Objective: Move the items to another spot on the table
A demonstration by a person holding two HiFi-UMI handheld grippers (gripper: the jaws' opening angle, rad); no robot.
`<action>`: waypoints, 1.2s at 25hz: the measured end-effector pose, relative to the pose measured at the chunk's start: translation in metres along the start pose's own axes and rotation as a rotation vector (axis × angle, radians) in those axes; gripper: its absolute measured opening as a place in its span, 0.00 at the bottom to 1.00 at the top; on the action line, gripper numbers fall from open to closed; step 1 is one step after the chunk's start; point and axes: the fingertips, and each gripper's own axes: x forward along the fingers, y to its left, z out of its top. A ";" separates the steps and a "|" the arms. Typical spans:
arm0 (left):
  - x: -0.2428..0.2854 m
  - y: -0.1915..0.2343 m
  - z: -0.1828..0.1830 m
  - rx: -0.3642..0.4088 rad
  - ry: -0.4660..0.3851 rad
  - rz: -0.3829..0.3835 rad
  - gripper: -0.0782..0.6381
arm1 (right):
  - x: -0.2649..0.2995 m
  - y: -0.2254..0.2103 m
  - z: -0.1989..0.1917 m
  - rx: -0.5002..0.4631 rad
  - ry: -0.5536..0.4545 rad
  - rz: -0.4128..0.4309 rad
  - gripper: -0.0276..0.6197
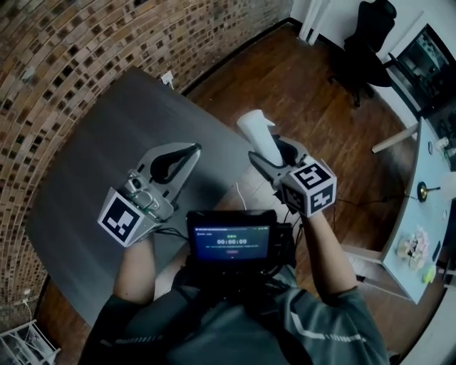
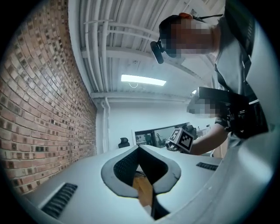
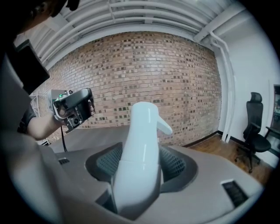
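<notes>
Smooth white spray bottle between gridded fingers

This looks like a loft-style office or studio workroom: an exposed red-brown brick wall, a wooden plank floor, a black swivel office chair, a pale desk with a dark monitor, a dark grey table, white ceiling pipes and a fluorescent strip light.

Glossy plastic among matt greys and rough brick

The spray bottle is smooth, glossy white plastic. The right gripper has a matt grey plastic shell and dark, grid-textured pads. At the head view's left, the table top is matt dark grey and the brick wall is rough. The wood floor at upper right has a slight sheen.
</notes>
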 end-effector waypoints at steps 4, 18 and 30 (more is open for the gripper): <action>0.000 0.003 -0.002 0.016 0.000 0.027 0.10 | 0.002 -0.006 0.005 -0.038 -0.024 0.014 0.46; 0.067 0.049 -0.034 0.109 0.174 0.370 0.10 | 0.067 -0.097 0.041 -0.138 -0.010 0.364 0.46; 0.117 0.065 -0.028 0.180 0.243 0.779 0.10 | 0.115 -0.151 0.088 -0.344 0.026 0.695 0.46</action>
